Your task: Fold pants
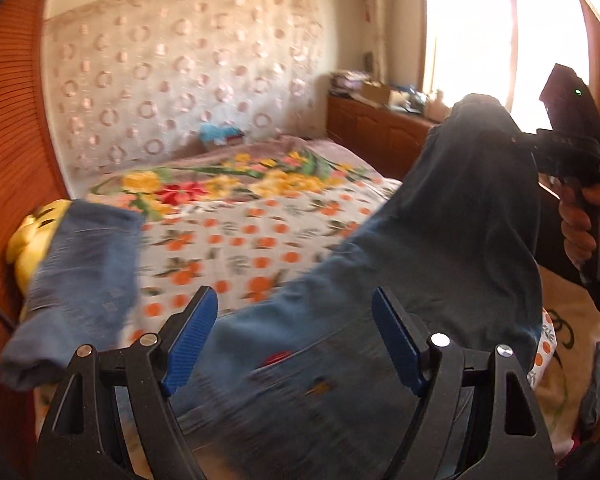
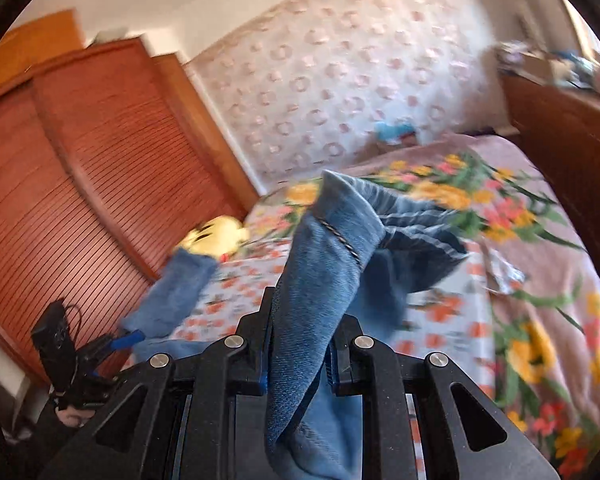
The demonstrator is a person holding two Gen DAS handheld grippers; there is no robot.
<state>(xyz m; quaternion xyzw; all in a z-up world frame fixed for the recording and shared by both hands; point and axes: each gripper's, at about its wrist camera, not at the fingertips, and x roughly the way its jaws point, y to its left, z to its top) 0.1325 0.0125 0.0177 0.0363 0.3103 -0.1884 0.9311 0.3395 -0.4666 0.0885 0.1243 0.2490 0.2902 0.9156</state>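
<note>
So the right gripper [image 2: 298, 354] is clamped on one end of the jeans [image 1: 440, 248], lifted high off the bed [image 1: 260, 216]. The denim slopes down toward the left gripper [image 1: 294, 338], whose fingers are spread wide around it without pinching. Left is nearest the low end, so that looks like its grab.

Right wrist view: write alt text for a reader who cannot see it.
The right gripper is clamped on a fold of blue denim pants, which are lifted above a bed with a floral quilt. A yellow plush toy lies beside a reddish slatted wooden wardrobe.
</note>
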